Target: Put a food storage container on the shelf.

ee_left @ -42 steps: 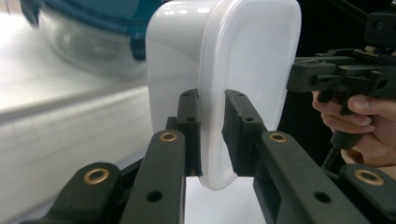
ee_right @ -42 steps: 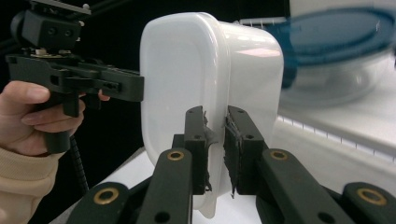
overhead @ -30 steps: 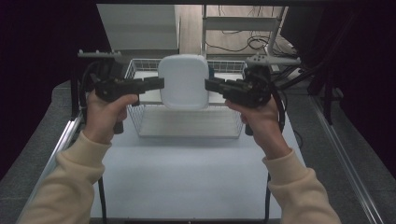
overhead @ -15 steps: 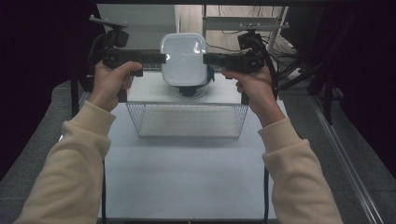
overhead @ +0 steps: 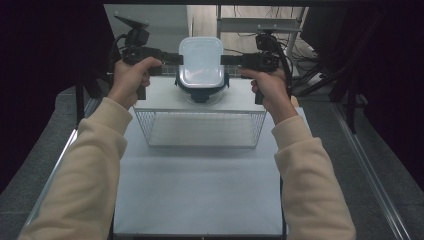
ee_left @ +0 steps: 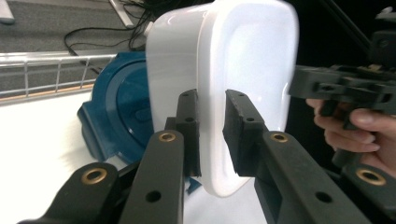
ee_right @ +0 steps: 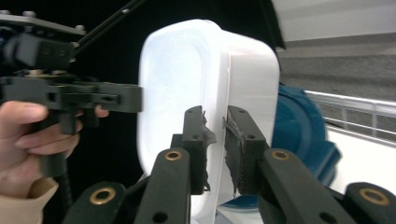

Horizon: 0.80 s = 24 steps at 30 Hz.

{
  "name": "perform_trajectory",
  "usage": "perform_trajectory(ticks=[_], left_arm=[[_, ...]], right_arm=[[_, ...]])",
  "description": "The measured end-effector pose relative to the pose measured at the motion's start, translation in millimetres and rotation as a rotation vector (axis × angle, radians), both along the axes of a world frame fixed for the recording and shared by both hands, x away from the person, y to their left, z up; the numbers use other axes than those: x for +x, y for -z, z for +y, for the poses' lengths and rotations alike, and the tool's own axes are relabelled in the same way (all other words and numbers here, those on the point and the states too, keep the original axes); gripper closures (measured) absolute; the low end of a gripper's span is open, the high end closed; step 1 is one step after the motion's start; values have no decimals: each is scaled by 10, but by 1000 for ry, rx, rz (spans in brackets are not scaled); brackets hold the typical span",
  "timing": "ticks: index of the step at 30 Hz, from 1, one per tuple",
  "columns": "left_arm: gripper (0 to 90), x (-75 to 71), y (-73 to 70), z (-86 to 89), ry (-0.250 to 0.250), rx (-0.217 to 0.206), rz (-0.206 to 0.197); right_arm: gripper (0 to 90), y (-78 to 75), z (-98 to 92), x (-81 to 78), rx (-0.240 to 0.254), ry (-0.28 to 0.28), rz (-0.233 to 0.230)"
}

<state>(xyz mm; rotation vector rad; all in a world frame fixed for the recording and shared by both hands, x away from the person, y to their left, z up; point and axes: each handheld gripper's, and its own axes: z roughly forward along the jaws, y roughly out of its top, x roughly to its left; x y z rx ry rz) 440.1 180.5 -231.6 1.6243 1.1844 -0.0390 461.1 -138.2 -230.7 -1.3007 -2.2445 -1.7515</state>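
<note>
Container [overhead: 201, 62], long axis front-to-back

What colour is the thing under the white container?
Dark blue lid under the white container; clearest in left gripper view.

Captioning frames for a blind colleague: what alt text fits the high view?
Two hand-held grippers, left gripper and right gripper, clamp opposite edges of a white lid above a blue-rimmed container, beyond a wire basket on a white table.

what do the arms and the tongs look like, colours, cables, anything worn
Both arms wear long cream knit sleeves. Each hand grips a black pistol-style handle. The left black tongs and right black tongs have flat bars with brass-ringed pivot holes and dark padded fingertips. The left carries a grey three-cornered plate; black cables trail behind.
</note>
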Motion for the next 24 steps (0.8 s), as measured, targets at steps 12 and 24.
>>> perform_trajectory(ticks=[12, 24], left_arm=[[713, 330, 152, 22, -57, -95, 77], [671, 420, 272, 33, -68, -127, 87]], right_arm=[[744, 85, -18, 346, 70, 43, 147], [714, 162, 15, 429, 77, 68, 170]])
